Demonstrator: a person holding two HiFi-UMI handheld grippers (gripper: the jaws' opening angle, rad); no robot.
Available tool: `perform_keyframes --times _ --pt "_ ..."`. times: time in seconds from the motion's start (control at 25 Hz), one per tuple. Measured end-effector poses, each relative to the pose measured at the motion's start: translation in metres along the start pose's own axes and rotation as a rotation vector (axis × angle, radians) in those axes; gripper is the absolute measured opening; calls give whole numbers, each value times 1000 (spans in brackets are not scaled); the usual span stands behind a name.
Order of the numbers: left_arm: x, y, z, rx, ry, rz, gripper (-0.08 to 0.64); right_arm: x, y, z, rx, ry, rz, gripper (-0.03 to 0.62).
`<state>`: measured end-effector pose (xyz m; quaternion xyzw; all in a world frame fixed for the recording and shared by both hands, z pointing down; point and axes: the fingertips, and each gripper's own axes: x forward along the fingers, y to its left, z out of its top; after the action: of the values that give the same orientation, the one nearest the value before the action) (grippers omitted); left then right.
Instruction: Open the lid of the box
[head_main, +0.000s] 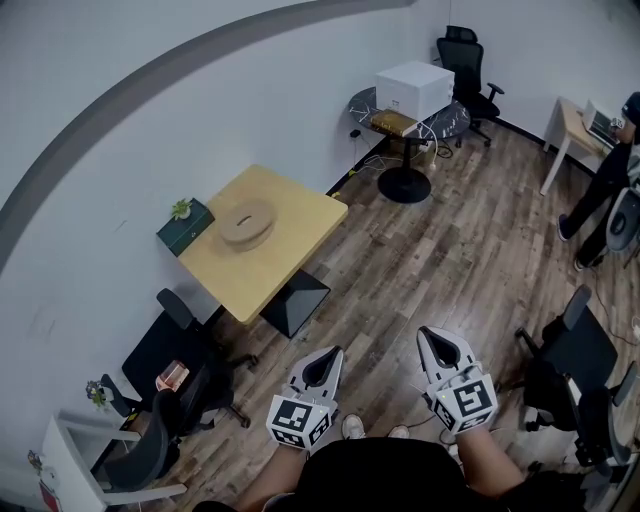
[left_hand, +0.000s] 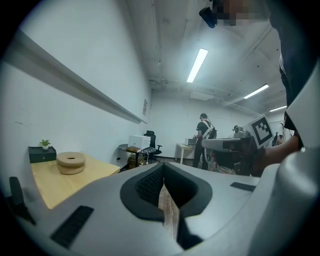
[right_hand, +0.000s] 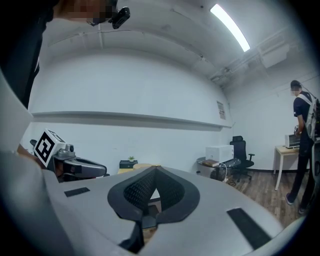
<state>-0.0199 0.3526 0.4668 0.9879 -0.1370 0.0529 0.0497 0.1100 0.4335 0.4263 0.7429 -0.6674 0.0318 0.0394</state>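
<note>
Setting: an office room with a wood-plank floor (head_main: 470, 250), seen steeply from above.
Left hand-held gripper (head_main: 330, 358): held low in front of the person's body and pointing out over the floor. Its jaws are closed together, leaving only a thin slit, and nothing is between them.
Right hand-held gripper (head_main: 430, 338): held beside the left one, slightly apart from it. Its jaws are also pressed together and hold nothing.
Tabletop (head_main: 290, 250): light wood and square, set against the white wall, well apart from both grippers.
Round wooden box (head_main: 246, 221): sits on the tabletop towards the wall side. Its lid is on, with a small dimple in the middle, and neither gripper touches it.
Dark green box (head_main: 185, 227): stands at the tabletop's wall edge, just beside the round wooden box, with a small plant on top.
Farther off: a white box (head_main: 414, 90) on a round dark table, and a person (head_main: 605, 190) standing at a desk by the right edge.
</note>
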Motion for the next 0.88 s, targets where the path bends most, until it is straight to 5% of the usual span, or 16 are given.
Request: perform_keyframes --times 0.44,0.64,0.88 --pt "-14 48 8 -4 -22 12 18 43 30 13 -5 -31 -10 40" --pt "-15 68 11 3 -24 28 18 62 39 14 -25 -32 27 206" --pt "1 91 12 -36 -27 66 18 94 30 17 -28 -56 57 322"
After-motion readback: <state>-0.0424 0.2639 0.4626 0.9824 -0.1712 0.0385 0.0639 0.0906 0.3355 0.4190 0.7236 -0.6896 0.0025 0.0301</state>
